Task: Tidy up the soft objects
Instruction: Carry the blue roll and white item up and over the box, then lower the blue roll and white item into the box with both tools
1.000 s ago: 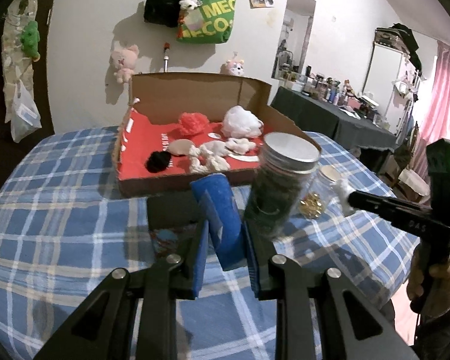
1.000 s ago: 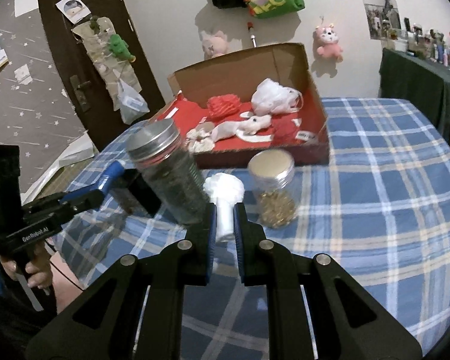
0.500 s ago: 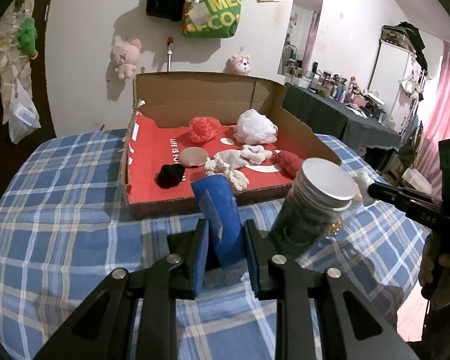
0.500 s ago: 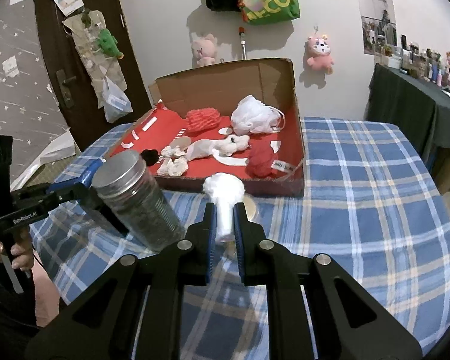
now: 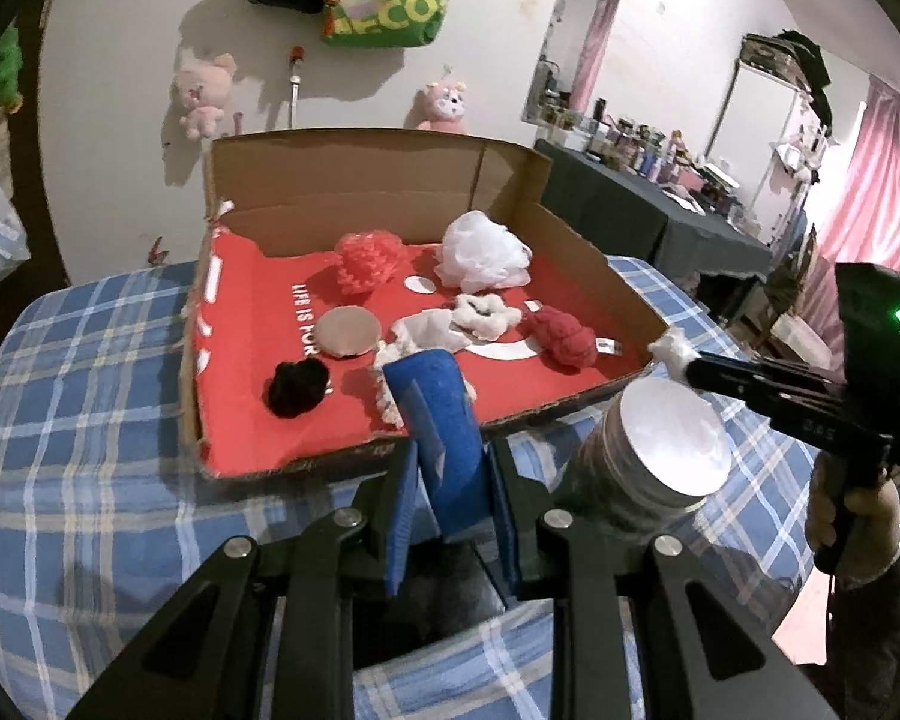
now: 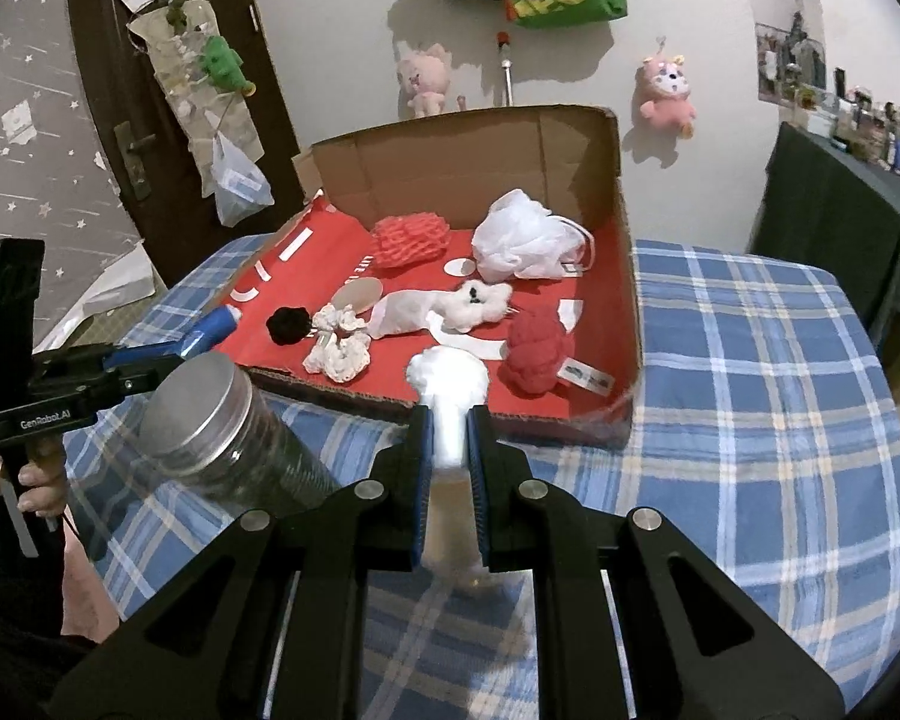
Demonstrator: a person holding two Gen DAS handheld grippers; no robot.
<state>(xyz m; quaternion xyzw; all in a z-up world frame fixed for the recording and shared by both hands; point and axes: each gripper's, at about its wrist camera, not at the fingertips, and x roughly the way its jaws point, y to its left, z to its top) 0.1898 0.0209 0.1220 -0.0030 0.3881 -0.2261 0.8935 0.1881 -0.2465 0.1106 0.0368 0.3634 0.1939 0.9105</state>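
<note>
So both grippers are loaded up. The left gripper (image 5: 450, 474) has its jaws pinching a blue sponge (image 5: 441, 420) that sticks up past the fingertips, and it's held over the near edge of the cardboard box (image 5: 354, 180) sitting on the blue plaid tablecloth (image 5: 78, 420). The right gripper (image 6: 448, 450) is clamped on a white fluffy wad (image 6: 448, 381), looks like cotton or stuffing, also right at the box's near wall; from the left camera you can see that wad (image 5: 669, 348) poking out near the box's right corner. Inside, on the red liner, there's a coral mesh pouf (image 5: 366, 261) and a white mesh pouf (image 5: 486, 252) at the back, a round beige pad (image 5: 347, 331), a black pom-pom (image 5: 294, 387), a red knitted thing with a tag (image 5: 561, 339), a white scrunchie (image 6: 337, 342) and some white fabric bits (image 6: 444, 309) in the middle. A jar with a silver screw lid (image 5: 666, 450) stands on the table between the two grippers, just outside the box.
</note>
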